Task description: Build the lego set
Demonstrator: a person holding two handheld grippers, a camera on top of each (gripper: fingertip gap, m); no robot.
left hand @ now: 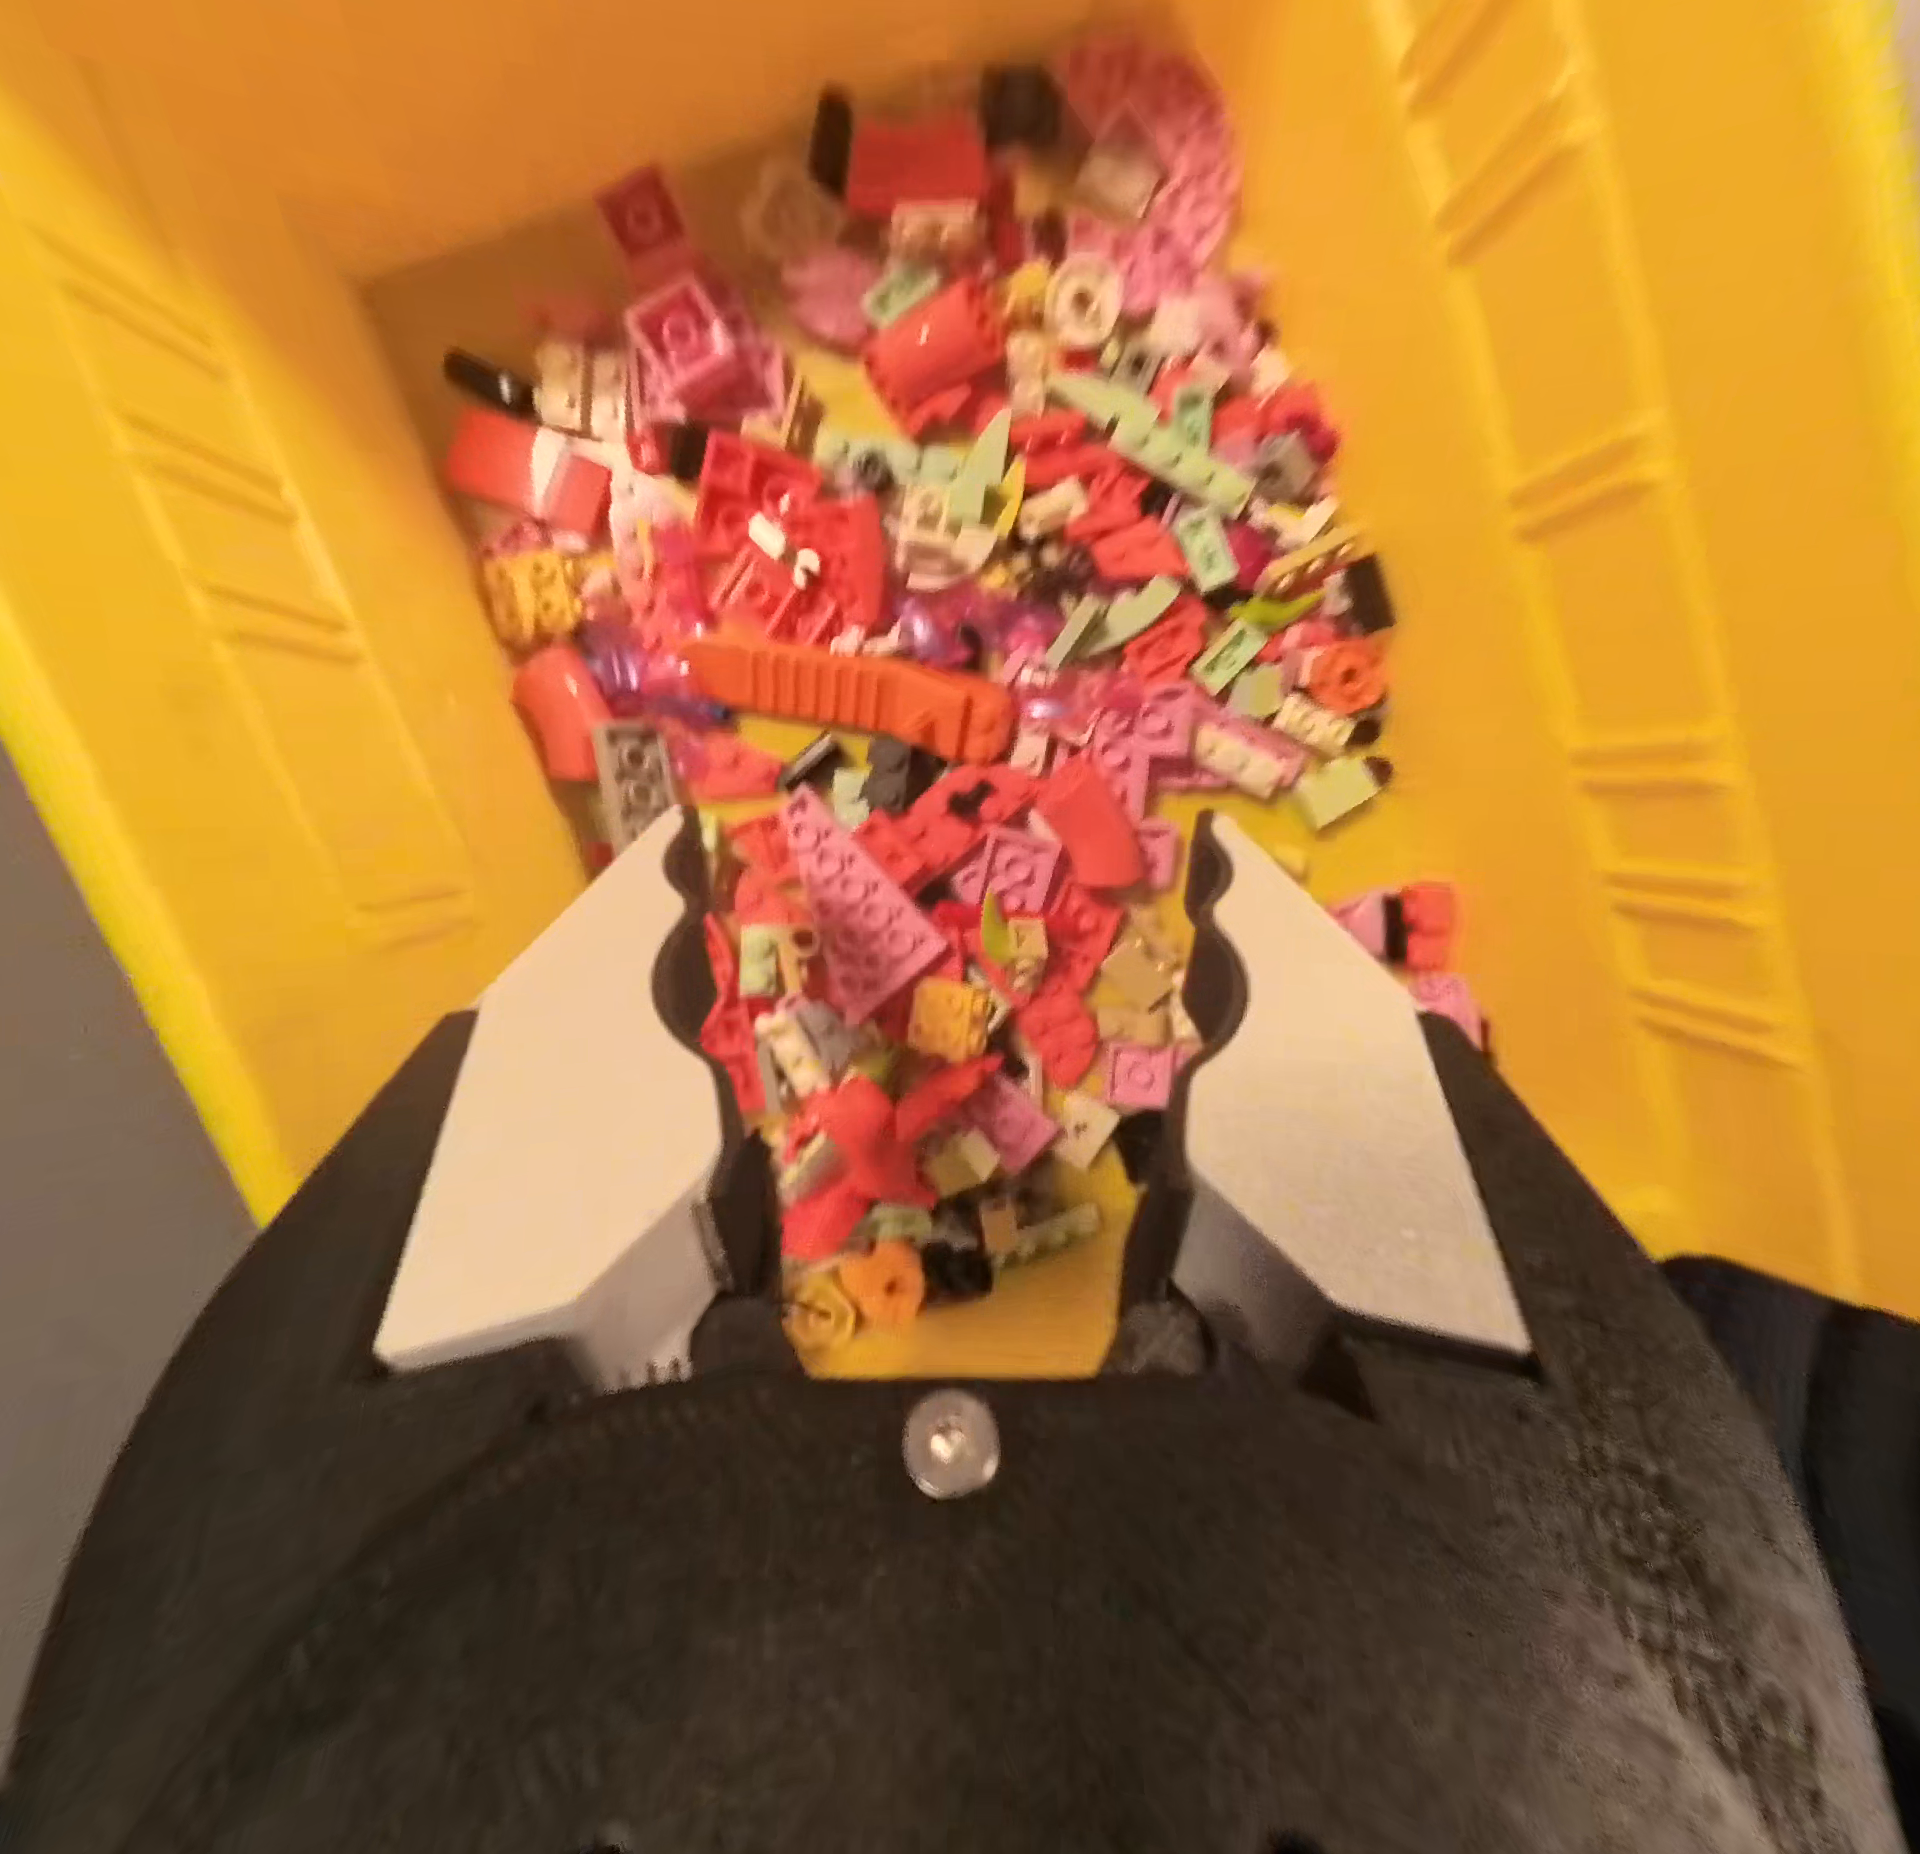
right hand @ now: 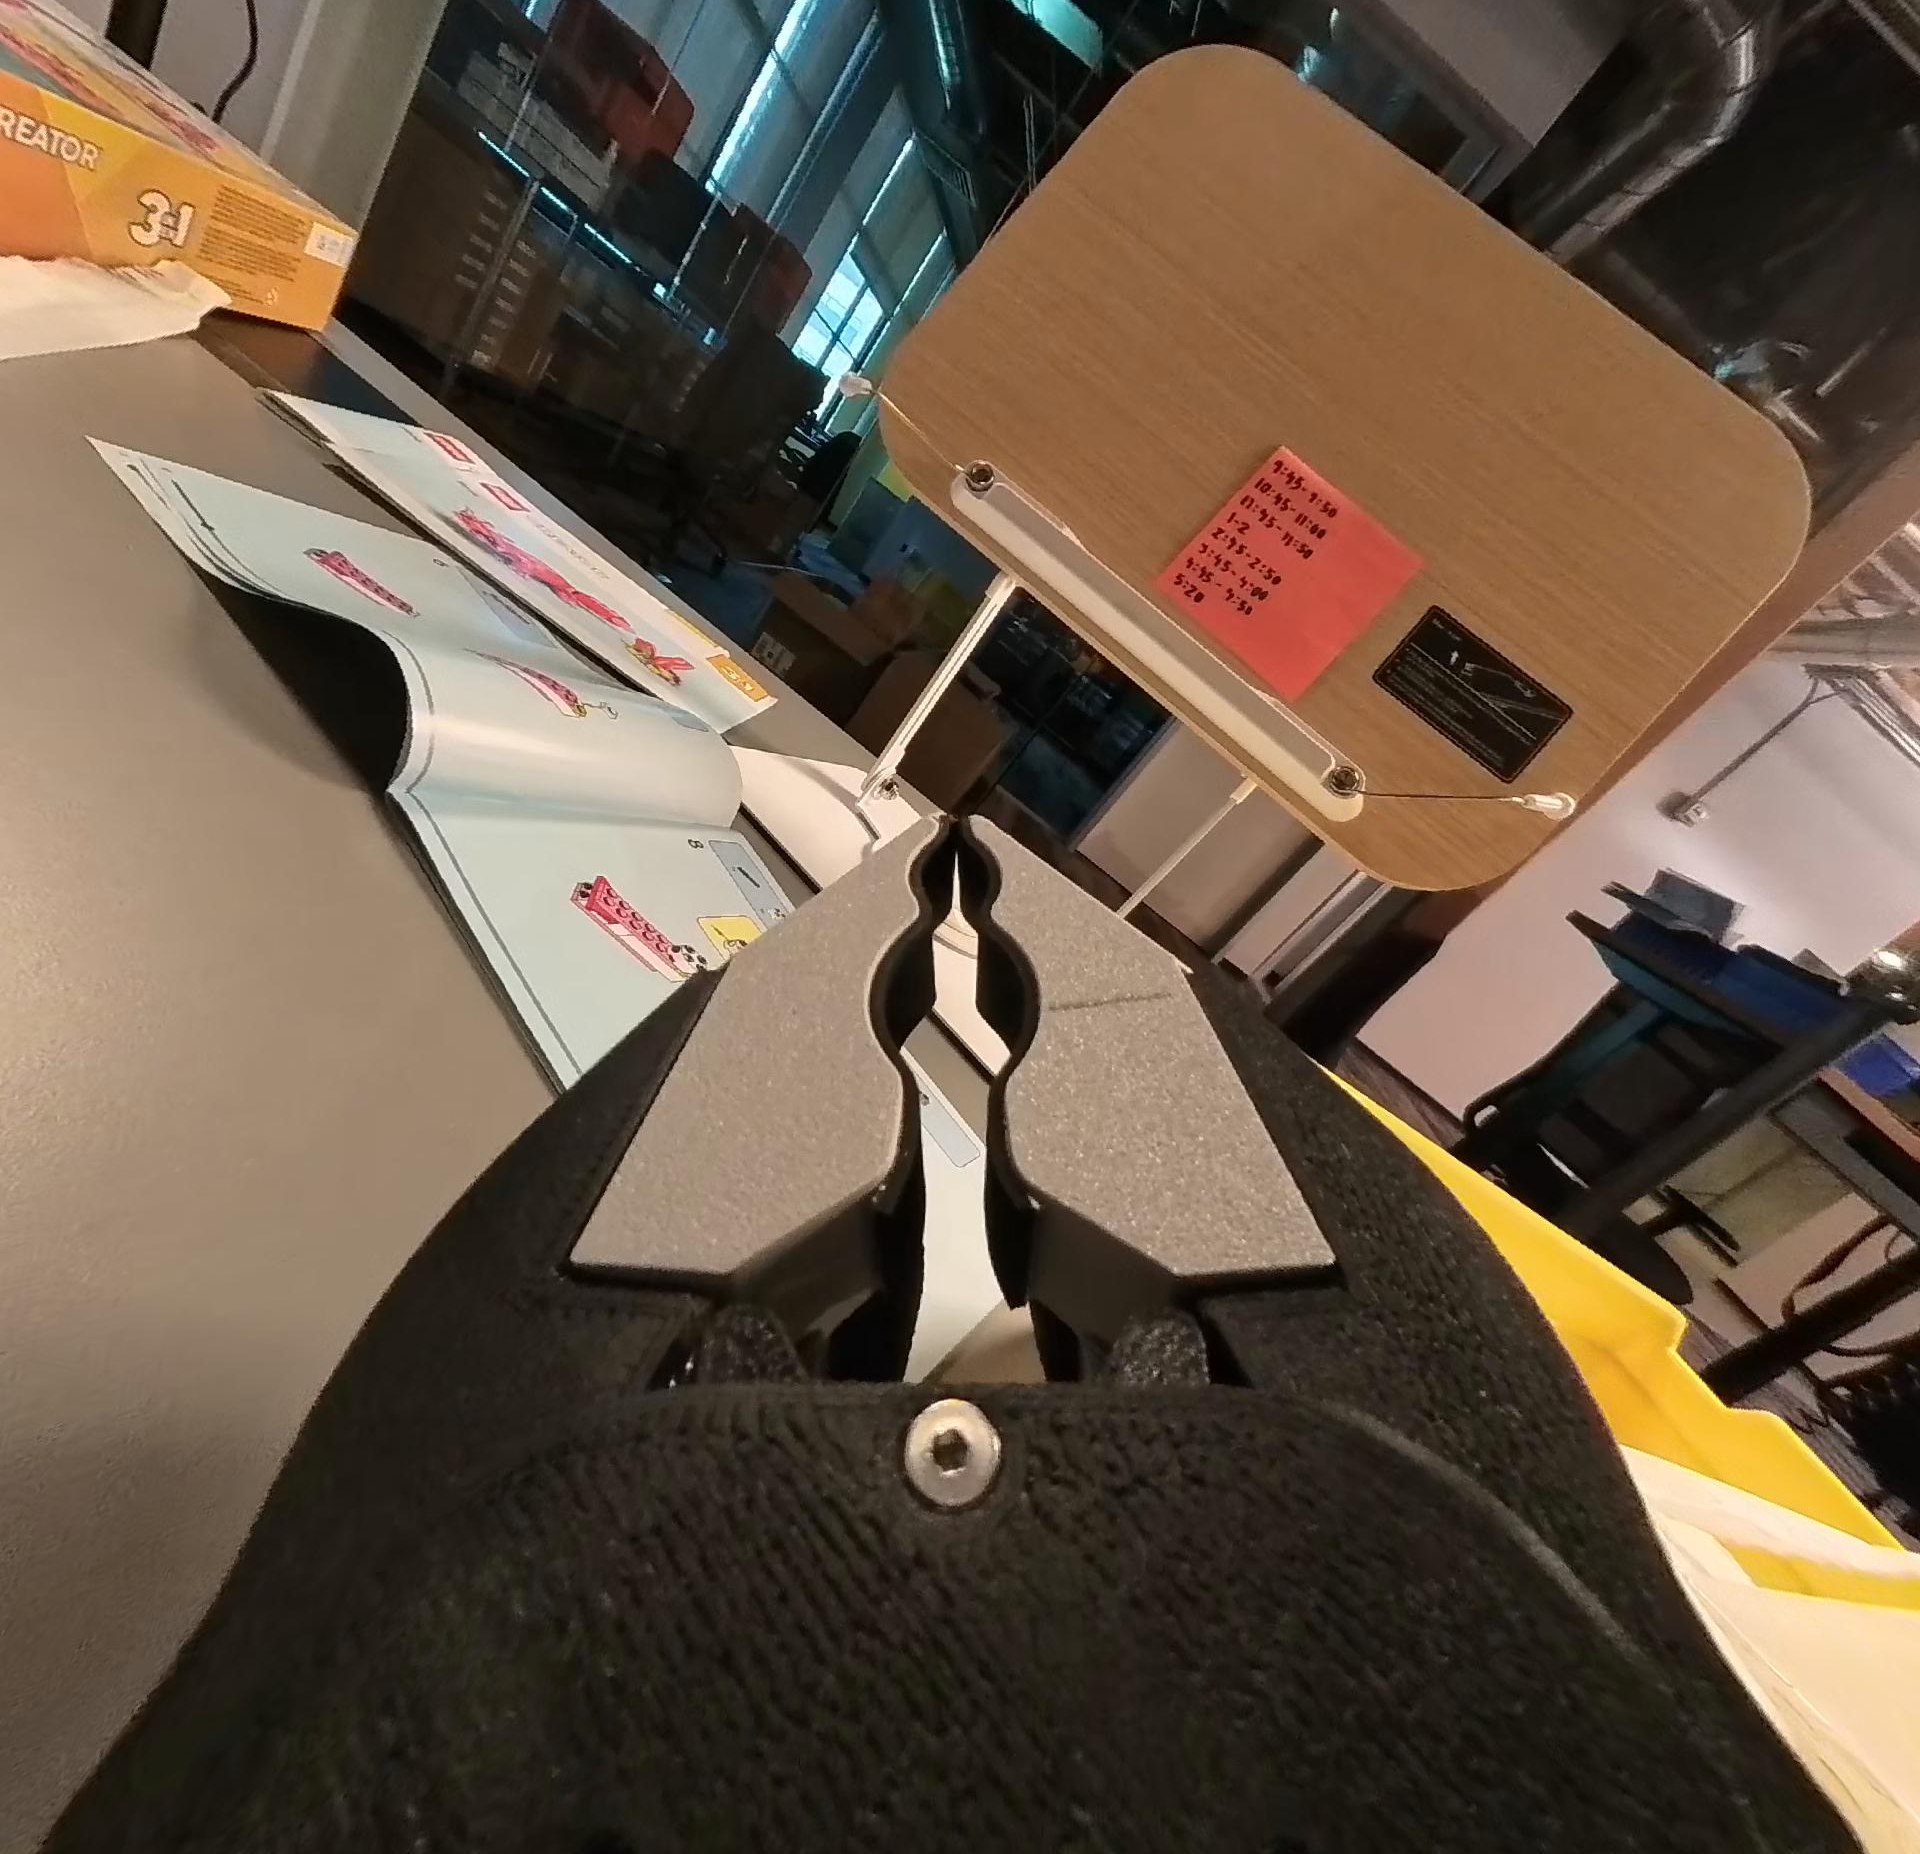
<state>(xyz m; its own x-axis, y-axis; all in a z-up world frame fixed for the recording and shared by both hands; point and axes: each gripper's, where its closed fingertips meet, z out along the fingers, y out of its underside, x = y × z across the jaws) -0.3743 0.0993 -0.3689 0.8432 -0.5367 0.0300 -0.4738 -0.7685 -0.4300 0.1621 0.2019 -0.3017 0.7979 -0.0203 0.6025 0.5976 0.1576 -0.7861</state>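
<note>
Writing shows on an orange box [right hand: 177,215] far left of the right hand-held gripper [right hand: 954,819], on a pink sticky note [right hand: 1288,570] and black label [right hand: 1470,695] on a wooden board [right hand: 1299,277] above it, and on an open booklet [right hand: 540,765] on the grey surface [right hand: 156,869] to its left; its fingers meet on nothing; the left hand-held gripper [left hand: 945,817] hangs spread over blurred pink, red and green toy bricks [left hand: 935,557] in a yellow bin [left hand: 1558,454], an orange ridged tool [left hand: 847,698] just ahead.
</note>
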